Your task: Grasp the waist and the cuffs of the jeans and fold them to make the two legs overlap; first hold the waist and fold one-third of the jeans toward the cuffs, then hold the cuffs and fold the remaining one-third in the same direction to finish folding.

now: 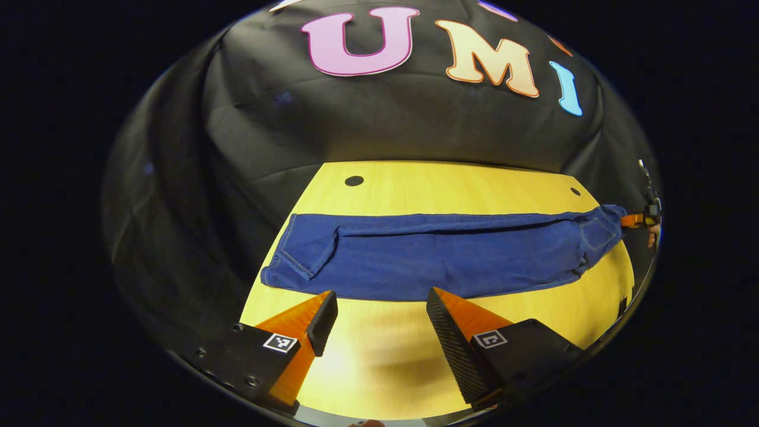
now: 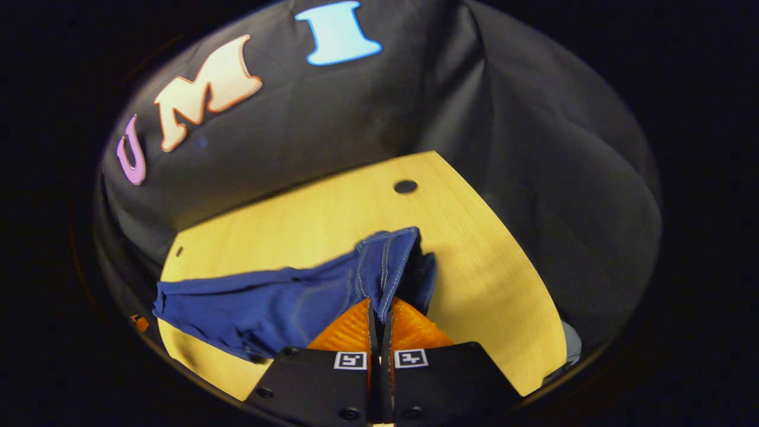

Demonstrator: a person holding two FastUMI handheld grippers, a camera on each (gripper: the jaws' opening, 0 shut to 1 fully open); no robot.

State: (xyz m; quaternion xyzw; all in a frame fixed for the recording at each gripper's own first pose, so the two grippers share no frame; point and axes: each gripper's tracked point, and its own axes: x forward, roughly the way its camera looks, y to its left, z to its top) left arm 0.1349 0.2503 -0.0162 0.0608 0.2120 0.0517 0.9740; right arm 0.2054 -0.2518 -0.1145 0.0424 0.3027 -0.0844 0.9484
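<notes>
The jeans (image 1: 439, 255) lie stretched in a long band across the wooden table (image 1: 450, 184), just ahead of the left gripper (image 1: 379, 317), whose jaws stand wide apart above bare tabletop. The right gripper (image 2: 379, 314) is clamped tight on the waist end (image 2: 388, 261), fabric bunched and lifted between its fingers.

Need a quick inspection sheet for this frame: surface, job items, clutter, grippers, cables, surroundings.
Surface: yellow wooden table, dark round holes near its far edge.
Job's things: blue jeans laid lengthwise, legs overlapped, one end folded back; the other end lifted.
Clutter: nothing seen.
Grippers: left gripper open above bare table, near side of jeans, touching nothing. Right gripper shut on the jeans' end, denim bunched between its fingers.
Cables: nothing seen.
Surroundings: black cloth wall behind table.
</notes>
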